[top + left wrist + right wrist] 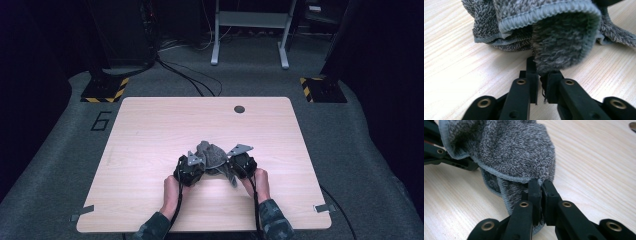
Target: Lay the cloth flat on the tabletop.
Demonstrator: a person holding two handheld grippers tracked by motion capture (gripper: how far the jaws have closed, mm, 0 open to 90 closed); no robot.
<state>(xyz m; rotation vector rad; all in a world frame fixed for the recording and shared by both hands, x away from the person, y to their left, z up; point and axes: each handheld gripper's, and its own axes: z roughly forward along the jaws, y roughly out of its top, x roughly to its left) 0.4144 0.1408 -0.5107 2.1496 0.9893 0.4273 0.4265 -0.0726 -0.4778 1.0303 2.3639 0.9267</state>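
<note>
Both grippers are pinching the same grey towel: the left gripper has its jaws closed on a fuzzy corner, the right gripper is clamped on a hemmed edge. The towel sits bunched between the 2, near the middle of the table.

The left gripper has its two black jaws drawn nearly together on a hanging fold of the grey towel, pinching its fuzzy lower edge (a dark thread dangles in the narrow slit between them). The towel's stitched hem curls over the fold. Behind, the remaining cloth lies bunched on the light wooden table, trailing off toward the right.
</note>
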